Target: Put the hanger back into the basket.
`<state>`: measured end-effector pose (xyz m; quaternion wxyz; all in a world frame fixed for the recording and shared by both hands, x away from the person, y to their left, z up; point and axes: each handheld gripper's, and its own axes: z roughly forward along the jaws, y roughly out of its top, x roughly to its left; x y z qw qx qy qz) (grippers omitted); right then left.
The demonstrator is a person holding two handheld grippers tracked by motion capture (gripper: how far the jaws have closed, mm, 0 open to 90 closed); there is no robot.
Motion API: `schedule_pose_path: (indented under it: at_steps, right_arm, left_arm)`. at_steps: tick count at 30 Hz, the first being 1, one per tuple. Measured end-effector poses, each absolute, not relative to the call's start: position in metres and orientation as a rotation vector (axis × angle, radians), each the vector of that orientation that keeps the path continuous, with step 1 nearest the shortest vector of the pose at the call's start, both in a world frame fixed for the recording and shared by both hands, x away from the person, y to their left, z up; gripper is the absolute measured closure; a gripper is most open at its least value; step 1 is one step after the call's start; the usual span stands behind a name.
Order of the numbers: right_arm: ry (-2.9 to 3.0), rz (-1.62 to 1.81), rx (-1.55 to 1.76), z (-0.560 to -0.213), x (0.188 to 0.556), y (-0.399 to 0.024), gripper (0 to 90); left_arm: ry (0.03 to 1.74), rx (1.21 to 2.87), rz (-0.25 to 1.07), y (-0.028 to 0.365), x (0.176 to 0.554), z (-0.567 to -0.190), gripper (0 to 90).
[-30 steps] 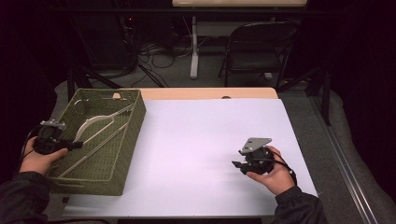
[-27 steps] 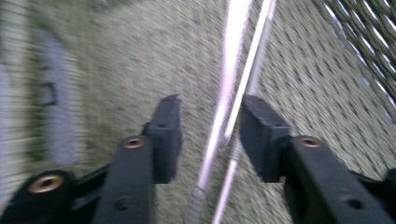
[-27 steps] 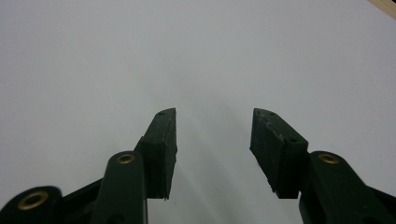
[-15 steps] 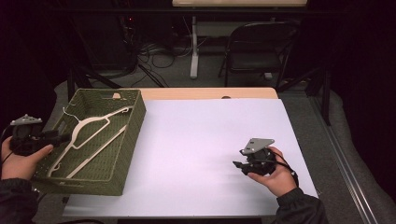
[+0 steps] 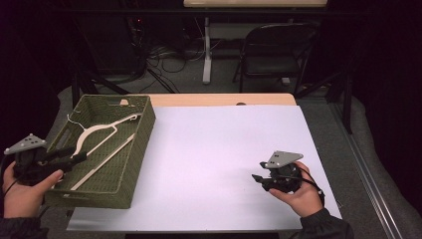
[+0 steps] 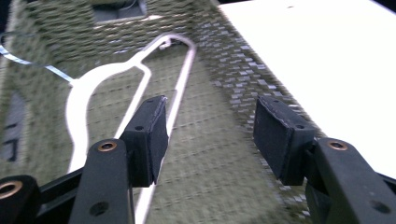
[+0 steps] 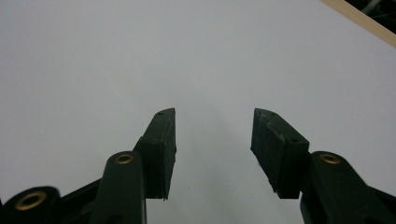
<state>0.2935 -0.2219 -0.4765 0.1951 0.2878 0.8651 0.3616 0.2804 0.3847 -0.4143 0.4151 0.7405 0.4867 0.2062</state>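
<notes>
The cream wooden coat hanger (image 6: 79, 98) in the woven green basket (image 5: 134, 164) looks light, stiff and smooth, best pinched along its straight bar. Left tongs (image 6: 210, 135) have just been opening, nothing between them; right tongs (image 7: 212, 149) hover released.

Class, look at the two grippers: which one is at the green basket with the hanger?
The left gripper: its open jaws reach over the basket rim toward the white hanger. The right gripper sits apart over the bare white table.

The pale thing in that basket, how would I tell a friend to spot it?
Start at the white table and go to its left edge, where a green woven basket stands. Inside lies a cream clothes hanger, angled across the basket floor. Its pale frame and thin wire hook stand out against the dark weave.
</notes>
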Motion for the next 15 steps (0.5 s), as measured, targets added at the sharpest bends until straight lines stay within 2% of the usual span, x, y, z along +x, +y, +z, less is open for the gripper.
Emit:
schedule_pose_path:
  at_steps: [8,12,15]
  right_arm:
    - [2.383,1.057,0.871,-0.477,0.273,-0.233,49.1]
    - [2.364,1.092,0.896,-0.482,0.263,-0.237,49.1]
    - [2.338,1.134,0.916,-0.486,0.256,-0.239,49.1]
  left_arm:
    - [1.118,1.875,0.513,0.347,0.252,-0.426,43.8]
    - [1.068,1.855,0.430,0.321,0.239,-0.430,43.3]
    - [0.967,1.910,0.392,0.293,0.231,-0.431,43.2]
